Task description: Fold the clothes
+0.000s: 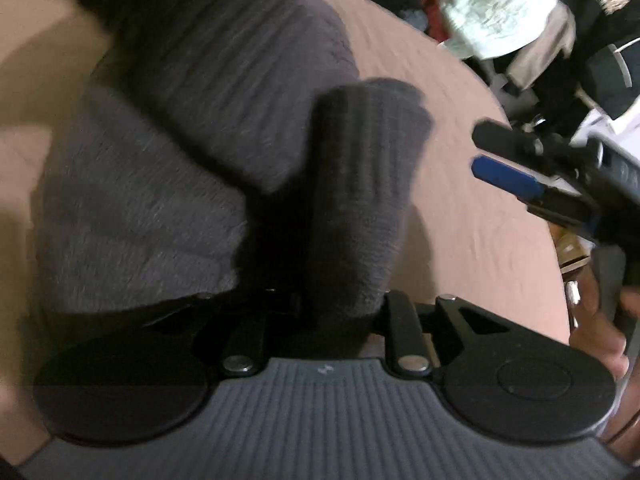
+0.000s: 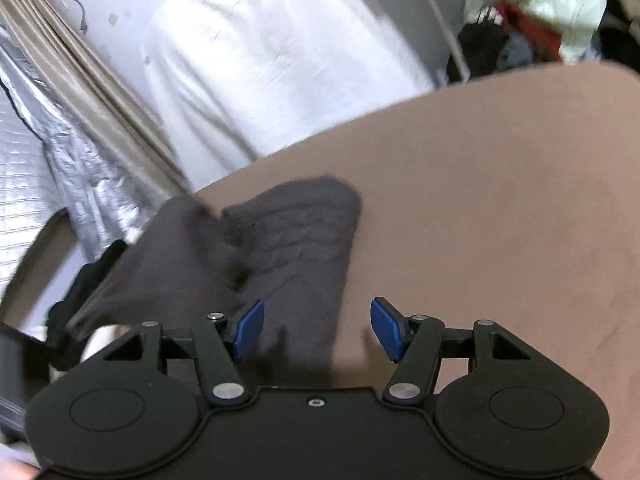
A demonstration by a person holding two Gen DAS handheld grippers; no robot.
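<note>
A dark grey knitted sweater (image 1: 208, 120) lies on a tan bed sheet (image 1: 460, 200). My left gripper (image 1: 340, 296) is shut on a ribbed fold of the sweater (image 1: 360, 200), which hides its fingertips. In the right wrist view the sweater (image 2: 288, 240) lies bunched just ahead. My right gripper (image 2: 316, 328) is open with blue pads (image 2: 250, 330) and hovers over the sweater's near edge, holding nothing. The right gripper also shows in the left wrist view (image 1: 500, 156) at the right, above the sheet.
A pile of clothes (image 1: 500, 12), pale green, red and black, sits beyond the bed's far edge. A white cloth (image 2: 260, 60) and a silver cover (image 2: 60, 140) hang past the bed. The tan sheet (image 2: 500, 220) stretches to the right.
</note>
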